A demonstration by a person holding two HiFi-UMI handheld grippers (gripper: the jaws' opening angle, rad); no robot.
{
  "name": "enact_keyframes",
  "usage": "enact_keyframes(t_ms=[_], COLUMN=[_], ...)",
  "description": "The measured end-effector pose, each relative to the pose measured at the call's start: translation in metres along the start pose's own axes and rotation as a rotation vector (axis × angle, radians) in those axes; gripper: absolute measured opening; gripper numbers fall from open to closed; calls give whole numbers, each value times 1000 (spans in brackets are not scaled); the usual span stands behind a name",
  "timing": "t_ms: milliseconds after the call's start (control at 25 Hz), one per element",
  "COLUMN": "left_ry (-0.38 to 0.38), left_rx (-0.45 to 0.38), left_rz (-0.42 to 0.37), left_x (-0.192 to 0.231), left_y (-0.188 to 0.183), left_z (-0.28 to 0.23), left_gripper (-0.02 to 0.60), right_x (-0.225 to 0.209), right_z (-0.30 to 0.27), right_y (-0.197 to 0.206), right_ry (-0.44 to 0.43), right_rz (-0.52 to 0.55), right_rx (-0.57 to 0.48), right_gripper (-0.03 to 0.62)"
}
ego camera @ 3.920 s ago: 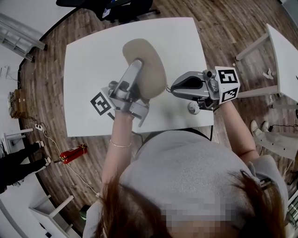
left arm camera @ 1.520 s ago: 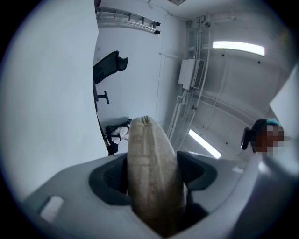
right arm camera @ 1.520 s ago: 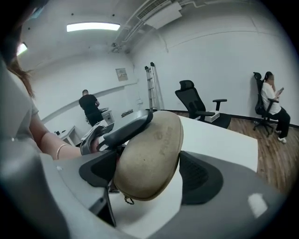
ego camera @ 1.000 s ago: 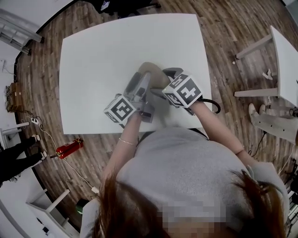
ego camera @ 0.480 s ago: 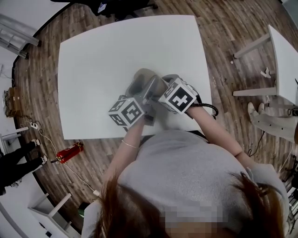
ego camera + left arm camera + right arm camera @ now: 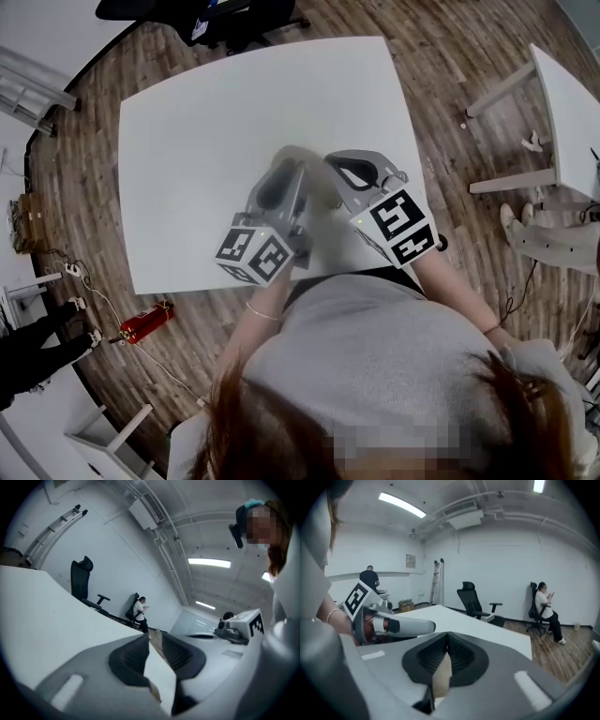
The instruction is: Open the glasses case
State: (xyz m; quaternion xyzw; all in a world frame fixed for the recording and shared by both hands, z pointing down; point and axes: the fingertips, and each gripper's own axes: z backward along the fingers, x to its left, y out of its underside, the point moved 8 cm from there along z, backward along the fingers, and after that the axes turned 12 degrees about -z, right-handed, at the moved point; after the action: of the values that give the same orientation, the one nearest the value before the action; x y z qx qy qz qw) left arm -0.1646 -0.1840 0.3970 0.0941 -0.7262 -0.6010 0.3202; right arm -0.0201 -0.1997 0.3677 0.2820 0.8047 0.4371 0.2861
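- Progress: grips look taken, opening itself not confirmed. The glasses case (image 6: pixel 442 679) hangs between the two claws near the front edge of the table (image 6: pixel 206 141), close to the person's body. It seems to be lifted off the top.
- right claw (image 6: pixel 446 639): pressed together on a thin beige edge of the case, which sits deep between the pads.
- left claw (image 6: pixel 153 641): closing, with a pale flap of the case between the pads. They appear to bear on it low down, with a small gap at the tips.
- Head view: the case is mostly hidden behind both claw bodies and smeared by blur. Can't tell whether the lid has parted from the base.
- Judgement: done = case picked up, one edge pinched per claw. Left = pull the edges apart and confirm it gapes. Midway at best.
- Risk: both holds are on thin edges, so a slip is plausible once pulling starts.
- Table: plain white matte top, rounded corners.
- Room:
  - wood plank floor (image 6: pixel 450 56)
  - second white table (image 6: pixel 572 112) off to the right
  - black office chair (image 6: pixel 472 597) beyond the far edge
  - ladder (image 6: pixel 439 581) against the wall
  - seated person (image 6: pixel 546 606) by the wall
  - red fire extinguisher (image 6: pixel 142 322) lying on the floor to the left
  - strip lights (image 6: pixel 401 504) on the ceiling
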Motion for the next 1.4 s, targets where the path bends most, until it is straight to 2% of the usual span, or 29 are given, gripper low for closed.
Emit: enact_keyframes(t_ms=[80,120,320,560,720,920,1120,1400], left_ry=[26,37,51,97,89,32,11,-63], left_rx=[-26,-38,-61,-119,-160,-192,-217,-232], left_rz=[-26,-47,-241,-369,-339,-360,-322,-331], left_x=[-7,-10,-31,-58,-78,-109,-174,-283], left_y=[-7,-10,-26,-43,-50,-49,-24,32], left_z=[0,2,24,45,55,83,112,171], left_gripper=[22,3,2,2,2,3,3,3], right_x=[9,14,34,56,66,83,98,136], right_z=[2,1,9,42,69,105,171,271], right_y=[-14,-17,-18,-18,-17,-6,31,100], right_ry=[8,0,-43,-89,-105,-102,-121,-151], right_rz=[28,36,41,27,33,80,87,51], right_rx=[-109,-151,-311,-428,-467,-490,-487,-452], right_gripper=[6,6,6,6,5,6,6,6])
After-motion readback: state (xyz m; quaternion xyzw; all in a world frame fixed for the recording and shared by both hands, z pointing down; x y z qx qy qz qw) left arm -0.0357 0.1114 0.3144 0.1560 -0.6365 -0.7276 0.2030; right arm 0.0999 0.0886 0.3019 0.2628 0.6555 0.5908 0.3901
